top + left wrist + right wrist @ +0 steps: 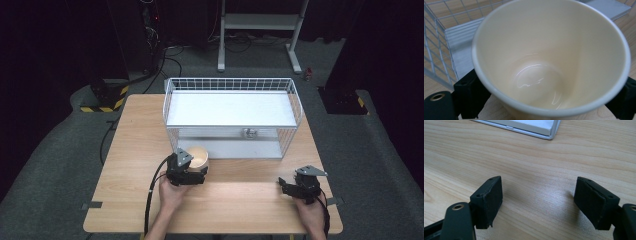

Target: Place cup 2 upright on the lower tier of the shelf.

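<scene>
Filling the left gripper view: cream cup (549, 57), empty, glossy inside, mouth toward the lens, black pads (470, 96) pressed against its wall on either side. Clamped, then, by left gripper (187, 172), jaws spread about as wide as the cup body.

Largest item noted ahead of that gripper: wooden table (135, 150), bare apart from the items below. Next in size: white wire basket (232, 117) with a pale tray-like floor, directly beyond the cup and almost touching its far side; near wall of mesh rose just past the rim. Seen through the mesh at the left gripper's upper left: grey floor panel and wire grid (439, 42).

Smaller: cup (198, 156) held just in front of the basket's near left corner, rim roughly upright to slightly tipped; could not tell whether its base rested on the wood or hung clear.

Right gripper (295, 189) parked well off to the right, low over bare wood, jaws apart, nothing between the pads (490, 200). Basket's base corner (546, 131) lay ahead of it, well apart.

Progress, judged: pick-up done, grip looked firm. Left to do, presumably: lift over the near wall, set cup inside basket, release. Placement not yet begun.
</scene>
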